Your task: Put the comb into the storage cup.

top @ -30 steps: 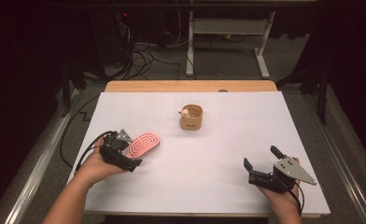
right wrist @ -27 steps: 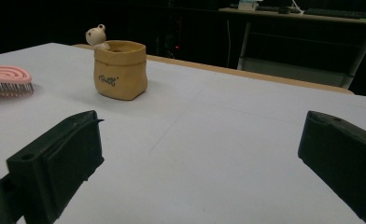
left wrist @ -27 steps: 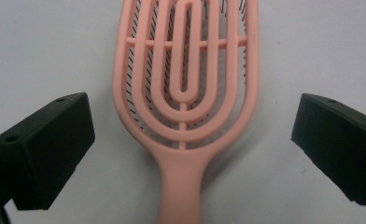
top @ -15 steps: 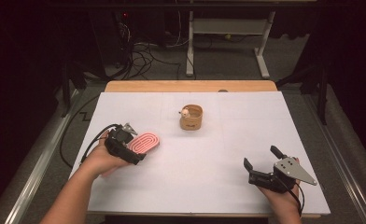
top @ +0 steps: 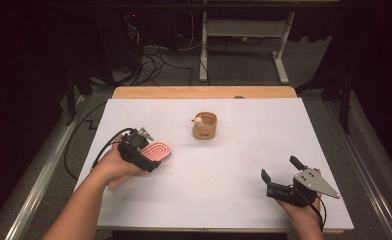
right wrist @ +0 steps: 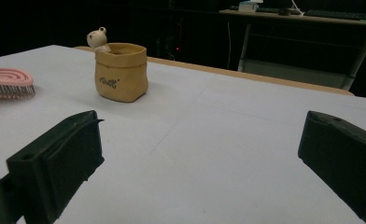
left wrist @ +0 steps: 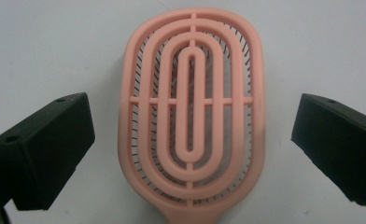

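Pink hairbrush (top: 158,151) lies flat on white table cover (top: 224,200), left-centre, bristles down, ribbed oval back facing up. Left gripper (top: 143,150) sits right over it w/ the person's left hand (top: 115,165) behind. In left gripper view the brush head (left wrist: 191,126) sits between the two black jaws, roughly centred, handle end pointing back toward the gripper at bottom edge. Jaws spread wide: clear strip of white cover on each side betw. jaw & brush rim, so no contact, nothing pinched. Left jaw looks a bit nearer the brush than the right one.

Right gripper (top: 282,176) rests low at near-right of table, well apart from brush, grey three-cornered plate on top, held by right hand (top: 304,212). Its jaws also spread wide, nothing betw. them but bare cover in right gripper view.

Tan pouch-shaped cup (top: 205,125) stands upright near table centre, farther back, small bear figure (top: 198,120) at its rim. In right gripper view: cup (right wrist: 121,71) ahead-left, brush edge (right wrist: 8,82) at far left w/ bristles showing under it. Cup near brush but apart, not touching.
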